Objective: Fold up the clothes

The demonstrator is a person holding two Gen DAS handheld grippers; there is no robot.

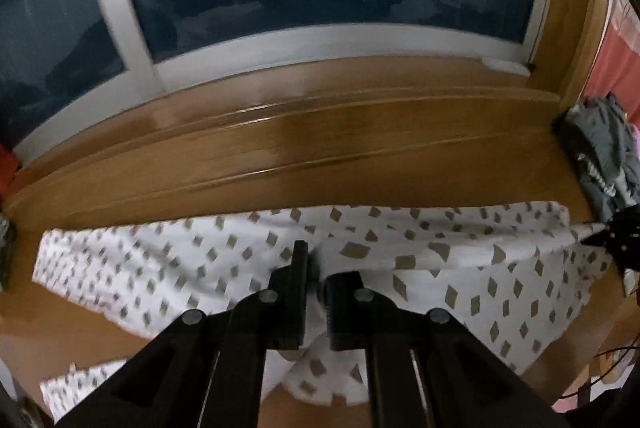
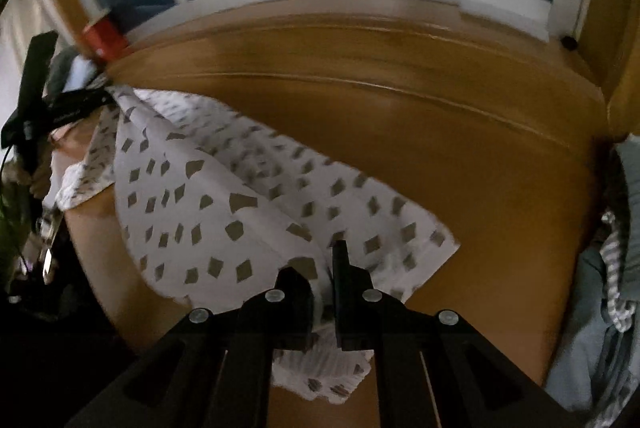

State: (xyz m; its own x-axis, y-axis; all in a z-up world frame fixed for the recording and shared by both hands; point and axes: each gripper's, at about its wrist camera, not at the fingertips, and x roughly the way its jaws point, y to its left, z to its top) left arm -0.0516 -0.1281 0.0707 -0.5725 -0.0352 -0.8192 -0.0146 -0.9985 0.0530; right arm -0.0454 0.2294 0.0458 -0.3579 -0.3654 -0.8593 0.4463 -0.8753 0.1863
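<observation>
Left wrist view: left claw [image 1: 316, 280] clenched on spotted garment [image 1: 440, 252], stretched L-R over worktop [image 1: 360, 147]; right claw [image 2: 324, 280] grips opposite end. Long axis runs between claws, both equally near.

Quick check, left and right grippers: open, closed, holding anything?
Left gripper: shut on the white patterned garment.
Right gripper: shut on the same garment, at another edge.
</observation>
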